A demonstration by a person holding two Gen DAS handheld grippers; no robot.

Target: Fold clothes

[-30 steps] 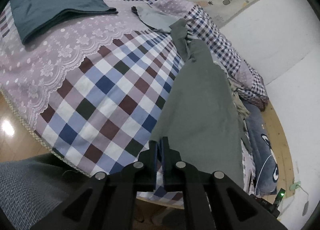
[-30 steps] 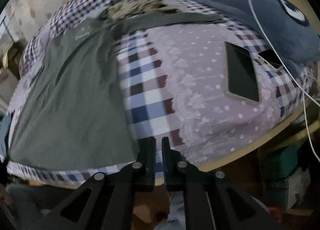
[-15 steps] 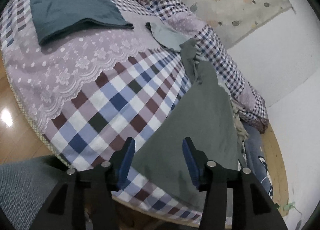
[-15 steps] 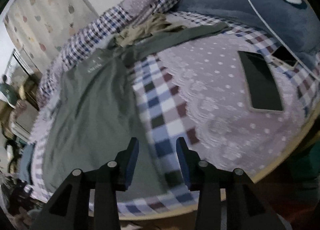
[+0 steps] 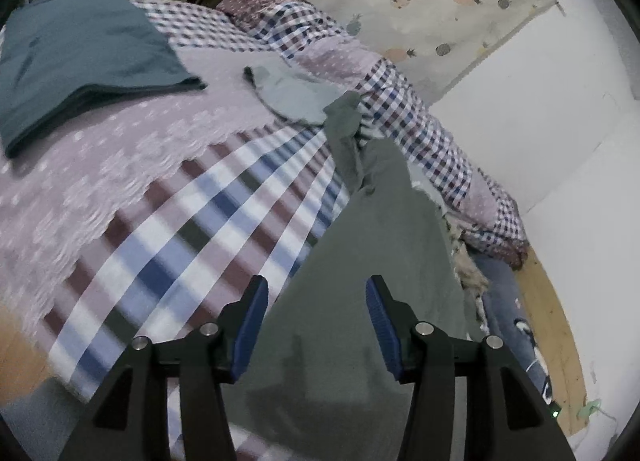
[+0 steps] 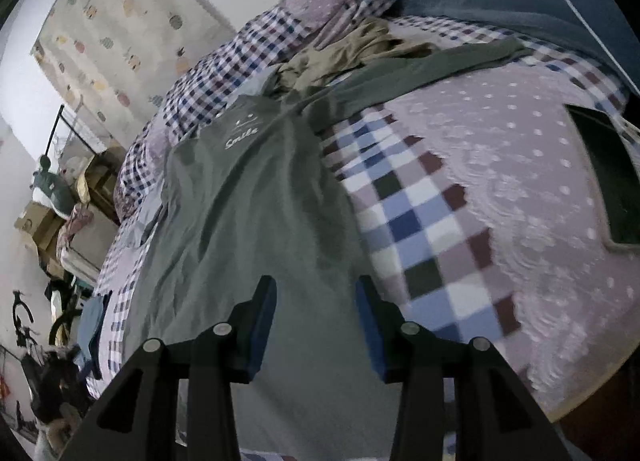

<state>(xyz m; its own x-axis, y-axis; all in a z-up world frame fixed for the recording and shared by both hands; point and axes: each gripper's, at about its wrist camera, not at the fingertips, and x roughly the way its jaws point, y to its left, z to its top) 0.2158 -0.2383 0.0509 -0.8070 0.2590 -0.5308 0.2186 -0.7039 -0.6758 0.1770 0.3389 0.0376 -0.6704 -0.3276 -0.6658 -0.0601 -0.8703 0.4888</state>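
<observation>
Both jaws spread wide over grey T-shirt (image 6: 248, 221)

The checked bedspread (image 5: 192, 229) smears into streaks near the left gripper. The green shirt (image 6: 256, 221) runs off the bottom edge, its hem unseen. A dark phone (image 6: 612, 185) is cropped at right.

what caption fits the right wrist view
Open right gripper above a green T-shirt spread on a checked bedspread.

Your right gripper (image 6: 316, 321): jaws apart, above the shirt's hem.
Grey shirt (image 6: 248, 213): flat on the checked bedspread (image 6: 420, 229), "Smile" print toward 11 o'clock.
Phone (image 6: 612, 185): 3 o'clock.
</observation>
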